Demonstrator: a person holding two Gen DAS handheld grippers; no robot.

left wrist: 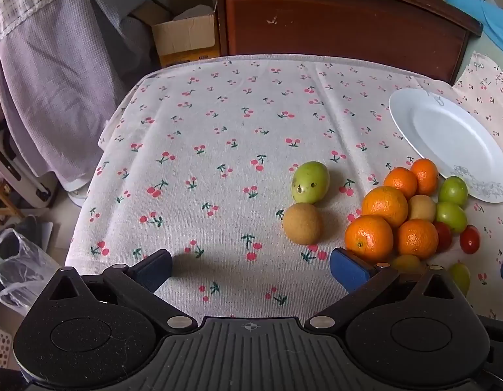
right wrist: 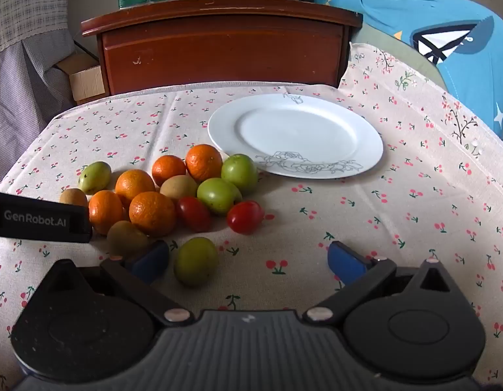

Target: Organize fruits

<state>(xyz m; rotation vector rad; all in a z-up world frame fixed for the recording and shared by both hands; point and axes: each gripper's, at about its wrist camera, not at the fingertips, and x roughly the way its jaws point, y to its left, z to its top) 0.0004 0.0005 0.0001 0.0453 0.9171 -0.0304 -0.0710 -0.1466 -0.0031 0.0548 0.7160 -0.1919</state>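
Right wrist view looks down on a table under a cherry-print cloth [right wrist: 414, 202], with a wooden headboard [right wrist: 222, 49] behind it. On the cloth sits a white plate [right wrist: 295, 135] with a grey flower drawing on its near rim; nothing lies on it. Just left of the plate is a heap of fruit: 5 oranges, the nearest orange [right wrist: 152, 213] at the front, several green fruits, brownish round ones and 2 small red tomatoes [right wrist: 244, 216]. 1 green fruit [right wrist: 196, 260] lies apart from the heap, just beside the left fingertip of the right gripper [right wrist: 248, 260], inside the gap but touching neither pad. Its jaws stand wide apart with nothing held.

Left wrist view shows the left gripper [left wrist: 251, 268] likewise spread wide and empty, over bare cloth. The heap lies beyond its right finger, the nearest orange [left wrist: 368, 238] just past the blue pad. A brown fruit [left wrist: 302, 224] and a green oval fruit [left wrist: 310, 182] lie ahead, nearer the right finger, clear of both pads
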